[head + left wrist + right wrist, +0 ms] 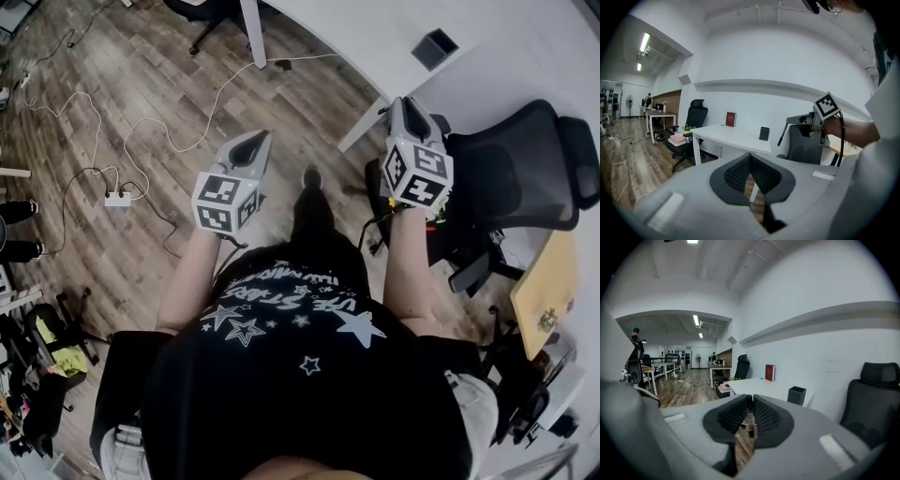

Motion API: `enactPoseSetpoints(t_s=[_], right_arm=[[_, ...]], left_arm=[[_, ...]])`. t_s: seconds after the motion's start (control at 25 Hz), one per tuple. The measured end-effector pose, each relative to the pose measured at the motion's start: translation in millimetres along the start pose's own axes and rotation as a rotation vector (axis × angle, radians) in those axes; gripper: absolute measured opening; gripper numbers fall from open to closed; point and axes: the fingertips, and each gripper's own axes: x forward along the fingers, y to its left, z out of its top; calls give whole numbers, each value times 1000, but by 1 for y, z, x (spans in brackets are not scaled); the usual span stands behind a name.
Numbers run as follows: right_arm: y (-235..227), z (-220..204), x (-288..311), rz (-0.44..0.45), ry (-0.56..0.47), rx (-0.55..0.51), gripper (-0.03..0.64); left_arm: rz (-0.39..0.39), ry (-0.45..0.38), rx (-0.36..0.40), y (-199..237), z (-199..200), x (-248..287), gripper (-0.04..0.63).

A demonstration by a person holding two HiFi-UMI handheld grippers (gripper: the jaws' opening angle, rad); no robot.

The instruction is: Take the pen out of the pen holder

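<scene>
My right gripper (pixel 750 399) is shut on a dark pen (pixel 750 420), which hangs down between the pads. In the left gripper view the same pen (pixel 782 136) dangles from the right gripper (pixel 790 120), held out over a chair. The pen holder (pixel 797 395), a dark square box, stands on the white desk (pixel 759 386) ahead, and it also shows in the head view (pixel 435 49). My left gripper (pixel 750 157) is shut with nothing between its pads. In the head view the left gripper (pixel 253 145) and the right gripper (pixel 410 108) are both held out in front of the person.
A red book (pixel 731 119) leans on the wall at the desk's back. Black office chairs (pixel 511 178) (pixel 691 126) stand by the desk. A power strip (pixel 117 199) and white cables lie on the wooden floor. A yellow tabletop (pixel 544 291) sits at the right.
</scene>
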Motion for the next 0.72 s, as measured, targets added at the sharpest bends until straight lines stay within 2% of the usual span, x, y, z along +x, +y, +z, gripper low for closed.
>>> enactPoseSetpoints(t_s=[0.32, 0.72], right_arm=[[33, -36, -79, 16, 43, -5, 41], [10, -61, -139, 5, 70, -7, 41]], left_arm=[[-42, 4, -15, -30, -28, -52, 11], [-93, 3, -11, -87, -35, -57, 11]])
